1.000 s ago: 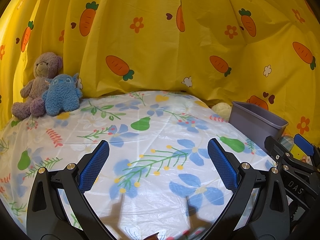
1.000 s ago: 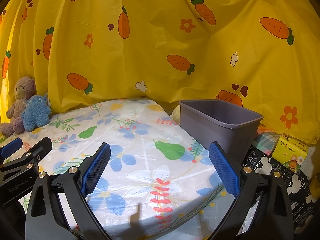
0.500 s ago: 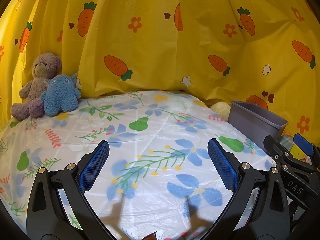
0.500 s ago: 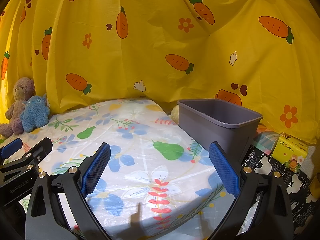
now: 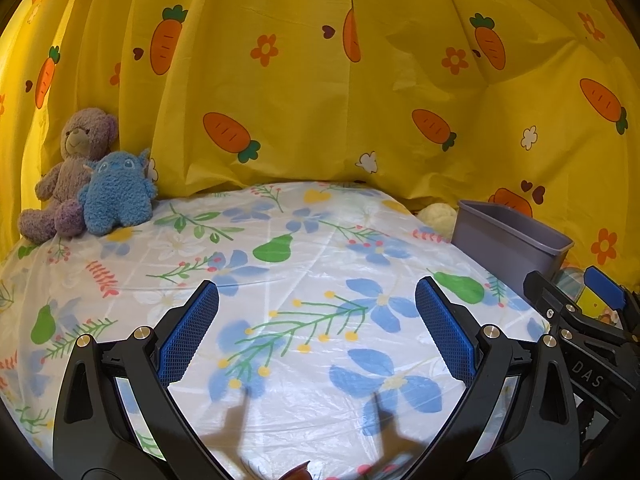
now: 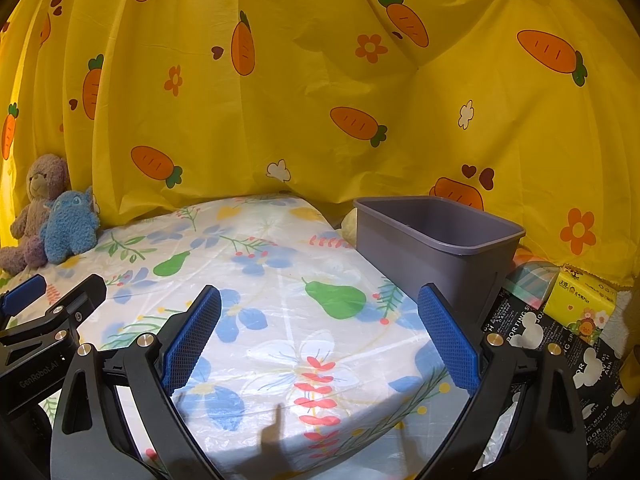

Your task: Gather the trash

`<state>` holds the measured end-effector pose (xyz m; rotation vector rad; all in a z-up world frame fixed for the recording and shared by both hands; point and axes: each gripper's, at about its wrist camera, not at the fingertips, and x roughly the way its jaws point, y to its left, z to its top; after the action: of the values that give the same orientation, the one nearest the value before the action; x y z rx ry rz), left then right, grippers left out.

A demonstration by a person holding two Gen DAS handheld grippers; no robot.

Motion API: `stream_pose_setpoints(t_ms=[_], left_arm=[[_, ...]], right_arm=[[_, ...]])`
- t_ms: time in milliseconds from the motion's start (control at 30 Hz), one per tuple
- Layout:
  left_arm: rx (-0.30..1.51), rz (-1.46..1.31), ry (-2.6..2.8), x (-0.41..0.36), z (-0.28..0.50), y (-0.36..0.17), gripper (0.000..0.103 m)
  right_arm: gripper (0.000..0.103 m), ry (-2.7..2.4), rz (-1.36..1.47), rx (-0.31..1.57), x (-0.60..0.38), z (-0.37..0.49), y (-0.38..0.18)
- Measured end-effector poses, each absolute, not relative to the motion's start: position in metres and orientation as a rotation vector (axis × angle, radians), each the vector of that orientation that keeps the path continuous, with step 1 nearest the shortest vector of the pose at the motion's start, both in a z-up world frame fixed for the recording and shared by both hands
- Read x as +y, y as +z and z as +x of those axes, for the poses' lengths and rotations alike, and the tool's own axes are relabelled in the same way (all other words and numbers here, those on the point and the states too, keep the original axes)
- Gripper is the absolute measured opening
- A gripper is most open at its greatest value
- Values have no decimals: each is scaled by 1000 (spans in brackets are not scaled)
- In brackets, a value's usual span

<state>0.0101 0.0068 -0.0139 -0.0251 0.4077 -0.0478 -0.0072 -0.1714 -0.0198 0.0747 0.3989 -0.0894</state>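
A grey plastic bin (image 6: 440,248) stands upright at the right edge of the floral-covered surface (image 6: 280,300); the left wrist view shows the same bin (image 5: 508,240) at far right. Its inside looks empty from here. My left gripper (image 5: 316,320) hovers open over the floral cover with nothing between its blue pads. My right gripper (image 6: 320,322) is open too, just left of the bin and nearer the camera, and holds nothing. Each gripper shows at the edge of the other's view. No loose trash shows on the cover.
A purple teddy bear (image 5: 68,172) and a blue plush toy (image 5: 116,196) sit at the back left against the yellow carrot-print curtain (image 5: 320,80). A yellow tissue pack (image 6: 580,300) and black printed paper (image 6: 560,352) lie right of the bin. A pale round object (image 5: 438,216) sits behind the bin.
Both views have shifted slightly; the scene sits a little lower and to the left than before. Both grippers stay open and nothing was picked up.
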Motion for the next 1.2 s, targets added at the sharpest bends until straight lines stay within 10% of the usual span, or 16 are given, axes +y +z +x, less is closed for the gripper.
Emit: stream_pose_setpoints(t_ms=[333,1200], left_arm=[[409,-35,-52,11,8,-13,79],[418,-15,-53,10,5,-12,81]], right_arm=[[95,-89,86,397,-170,-9,-22],[95,-97,88,400,-171,-12,-22]])
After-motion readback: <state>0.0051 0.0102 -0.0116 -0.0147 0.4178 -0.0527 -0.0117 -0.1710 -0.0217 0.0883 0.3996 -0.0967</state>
